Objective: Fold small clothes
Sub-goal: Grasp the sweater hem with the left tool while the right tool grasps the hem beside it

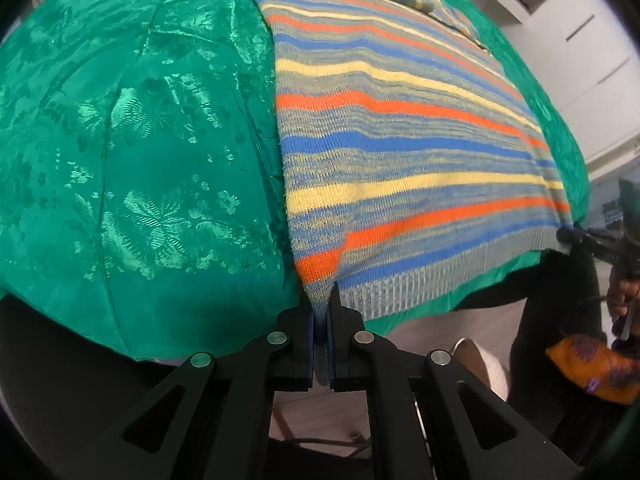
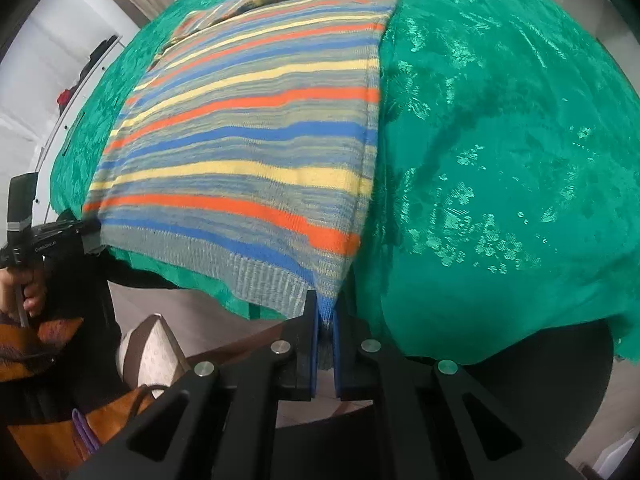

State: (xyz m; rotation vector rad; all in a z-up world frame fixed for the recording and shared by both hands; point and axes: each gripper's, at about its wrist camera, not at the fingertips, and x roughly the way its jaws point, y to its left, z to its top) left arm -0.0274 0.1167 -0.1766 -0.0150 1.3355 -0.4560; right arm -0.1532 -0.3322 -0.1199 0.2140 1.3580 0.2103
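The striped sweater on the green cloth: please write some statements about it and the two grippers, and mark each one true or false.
1. The left gripper is shut on a hem corner of the sweater. True.
2. The right gripper is open and hangs away from the sweater. False: its jaws pinch the other hem corner.
3. The sweater lies on a green cloth with a flower pattern. True.
4. The sweater is plain grey. False: it has orange, blue and yellow stripes.
5. The sweater's hem lies at the near edge of the cloth. True.
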